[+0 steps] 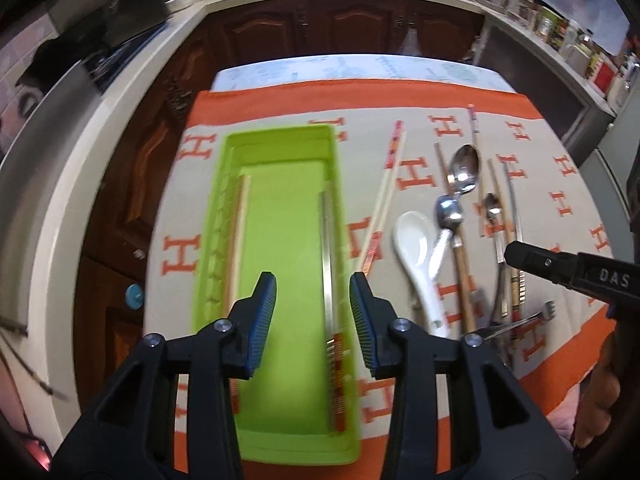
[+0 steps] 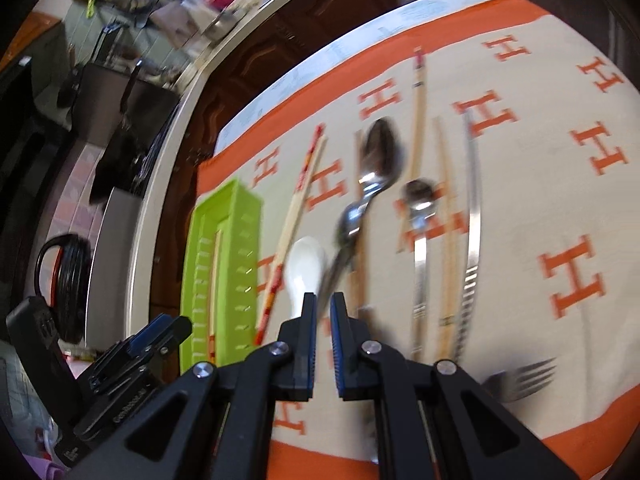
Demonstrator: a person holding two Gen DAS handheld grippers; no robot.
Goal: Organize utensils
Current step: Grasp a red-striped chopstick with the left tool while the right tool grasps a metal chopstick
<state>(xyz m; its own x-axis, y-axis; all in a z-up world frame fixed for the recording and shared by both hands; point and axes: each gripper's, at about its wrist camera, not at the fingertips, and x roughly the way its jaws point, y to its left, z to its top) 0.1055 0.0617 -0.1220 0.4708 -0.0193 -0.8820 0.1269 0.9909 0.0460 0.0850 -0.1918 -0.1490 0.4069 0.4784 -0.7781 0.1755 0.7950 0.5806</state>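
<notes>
The green tray [image 1: 288, 236] lies on the left part of the cloth [image 1: 560, 184], and only the left wrist view shows its floor, with chopsticks [image 1: 329, 264] along its right wall. The loose utensils lie at 3 o'clock from it. The right wrist view alone shows the fork [image 2: 524, 376]. The left gripper [image 1: 313, 312] hangs wide apart over the tray. The right gripper [image 2: 323, 320] is nearly closed and empty, above the white spoon [image 2: 303, 268].

Fork [image 2: 524, 376] handle hidden behind the right gripper [image 2: 325, 312]; green tray [image 1: 280, 240] and spoons motion-blurred.
</notes>
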